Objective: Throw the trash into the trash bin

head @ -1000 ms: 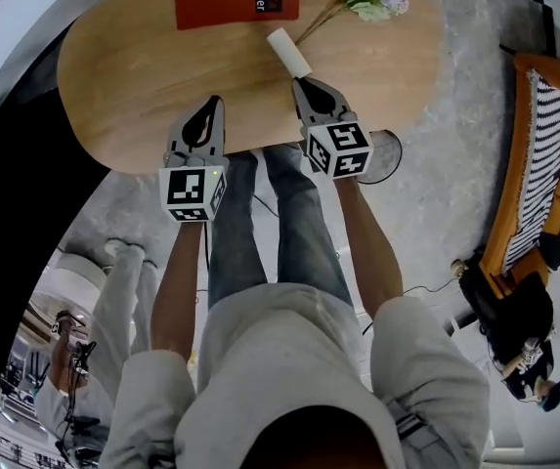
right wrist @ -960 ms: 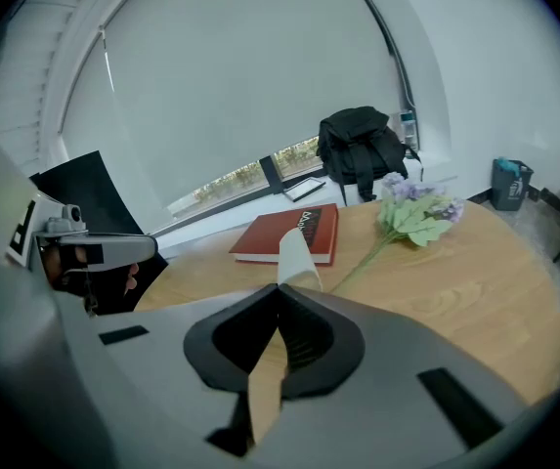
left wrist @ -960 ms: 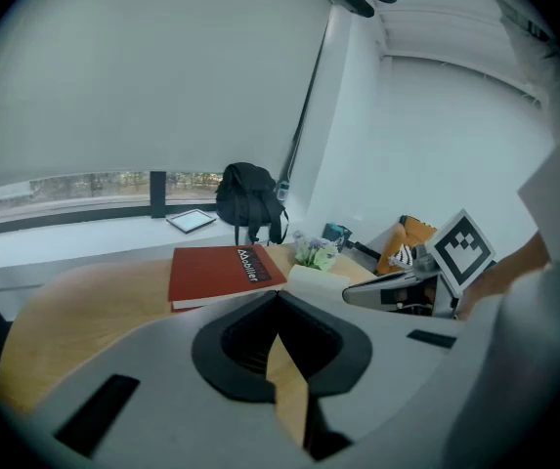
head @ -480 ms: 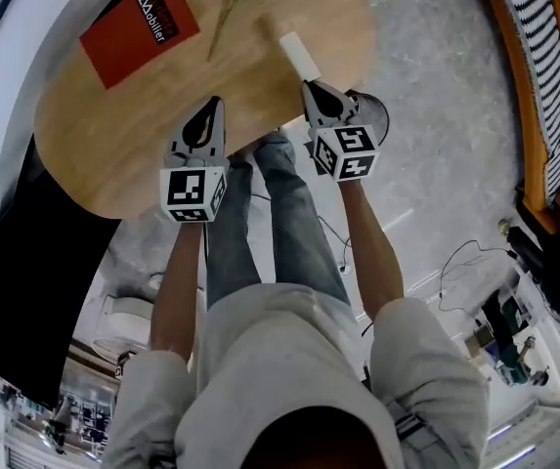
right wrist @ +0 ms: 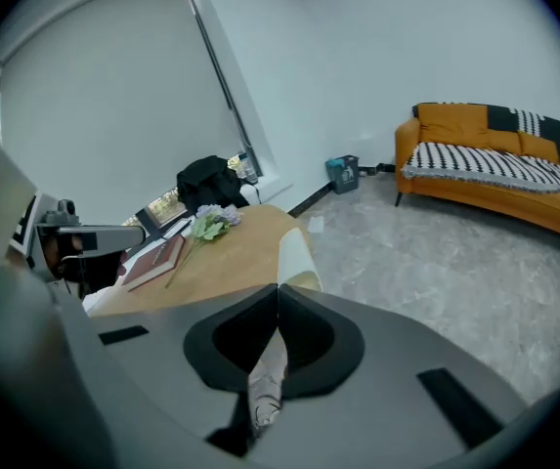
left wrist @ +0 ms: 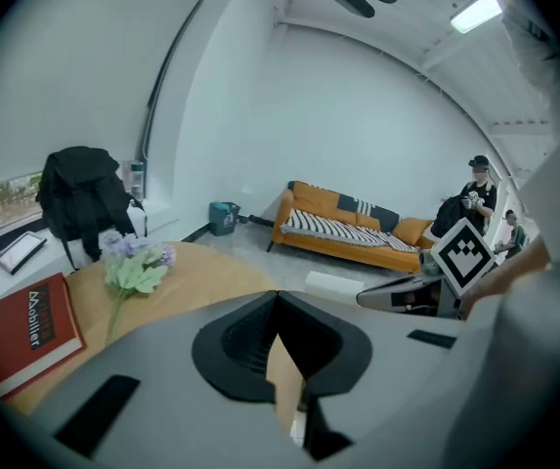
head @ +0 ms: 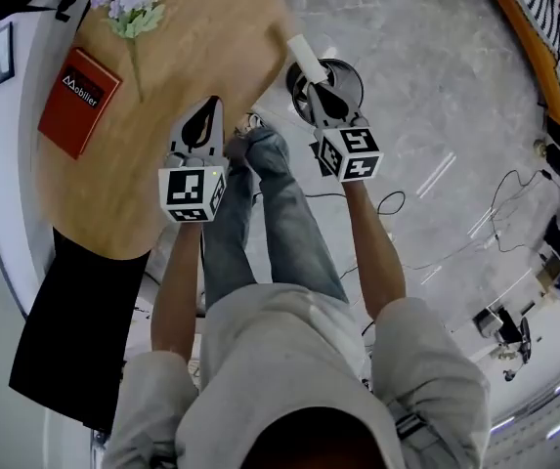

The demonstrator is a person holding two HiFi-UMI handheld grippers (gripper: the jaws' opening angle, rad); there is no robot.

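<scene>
My right gripper (head: 313,87) is shut on a white paper roll (head: 303,56), which sticks out past its fingertips. In the head view the roll hangs over a round dark bin (head: 347,78) on the grey floor, just off the wooden table's (head: 201,47) edge. In the right gripper view the roll (right wrist: 297,255) rises from the closed jaws of the right gripper (right wrist: 278,287). My left gripper (head: 205,104) is shut with nothing in it, above the table's near edge. The left gripper view shows its jaws meeting at the left gripper's (left wrist: 278,295) tip, with the roll (left wrist: 334,283) off to the right.
A red book (head: 76,101) and a bunch of flowers (head: 133,6) lie on the table's far side. An orange sofa with a striped throw (head: 551,27) stands at top right. Cables (head: 509,198) trail over the floor. A black backpack (left wrist: 79,198) sits beyond the table, and a person (left wrist: 475,195) stands by the sofa.
The whole view has swung, so the table has slid to the left. Both grippers have moved from over the tabletop to its edge; the roll now hangs over the round bin.
</scene>
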